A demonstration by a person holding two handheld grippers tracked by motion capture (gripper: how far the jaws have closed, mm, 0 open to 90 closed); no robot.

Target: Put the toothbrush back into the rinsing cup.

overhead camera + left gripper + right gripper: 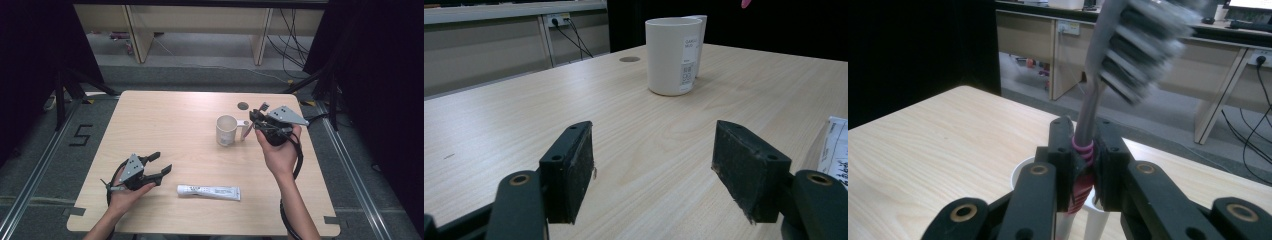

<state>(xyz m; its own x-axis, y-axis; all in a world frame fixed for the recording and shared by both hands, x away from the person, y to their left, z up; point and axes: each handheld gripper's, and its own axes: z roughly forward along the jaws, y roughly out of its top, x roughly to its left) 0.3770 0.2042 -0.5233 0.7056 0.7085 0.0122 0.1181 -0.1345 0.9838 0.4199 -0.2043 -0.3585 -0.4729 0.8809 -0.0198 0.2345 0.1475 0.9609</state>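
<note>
Toothbrush, grey plastic with pink ribbed grip [1088, 125] — light, stiff, slippery; right tongs [1083, 165] clenched on ribbing, upper right; left tongs [651, 170] released.

Ahead of the left gripper [161, 164], bare desk [165, 125] runs unbroken up to the mug [226, 130]; its jaws stand apart with nothing between them. Just to that gripper's right, the toothpaste tube [209, 191] lies flat along the near edge and blocks a low sideways sweep there, though the room above it is free. The right gripper [256, 116], clamped on a toothbrush [1095, 107], hangs just beside the mug and slightly above its rim, so the mug's wall and handle stand directly under and to its left. A small dark round mark [243, 105] lies flush in the desk beyond it.
</note>
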